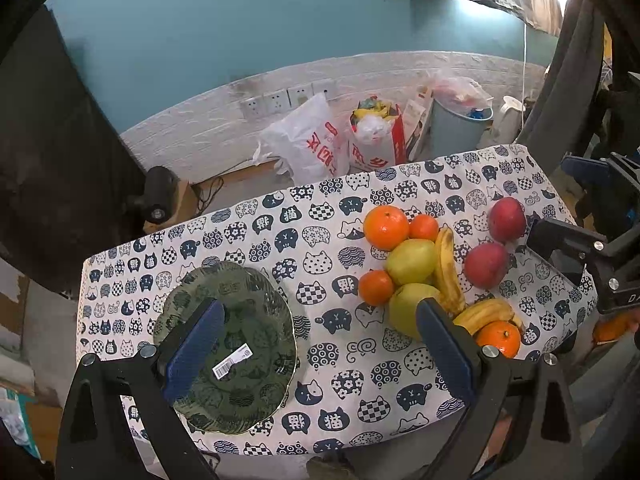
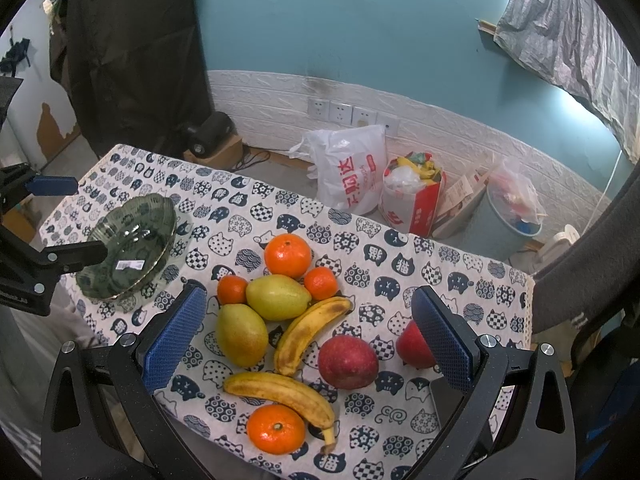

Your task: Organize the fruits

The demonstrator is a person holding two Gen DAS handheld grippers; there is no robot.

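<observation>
- Fruit lies loose on the bench (image 2: 460,264), bunched toward its right half: four oranges, two pears (image 2: 278,297), two bananas, two red apples; none sits in the green glass bowl (image 2: 128,240) yet, which stands apart to their left.
- Left hand-held gripper (image 1: 320,344) hangs released above the bench, one finger over the bowl, the other over the nearer pear, holding nothing.
- Right hand-held gripper (image 2: 310,336) is likewise spread wide and empty, straddling the pile.
- Handling, as I judge it: the big orange (image 2: 287,255) and the apple (image 2: 348,361) are firm, round and likely to roll, so close across the widest middle; the spotted banana (image 2: 310,334) looks ripe and soft (bruises easily), better taken mid-length with a light squeeze.
- The bowl is glass, so fragile, probably slick; fruit should be set down, not dropped.
- The right wrist view shows the near orange (image 2: 276,428) and lower banana whole, and the bowl's depth; the left view half hides them behind its finger, yet shows the bowl's barcode sticker (image 1: 232,361) from above.
</observation>
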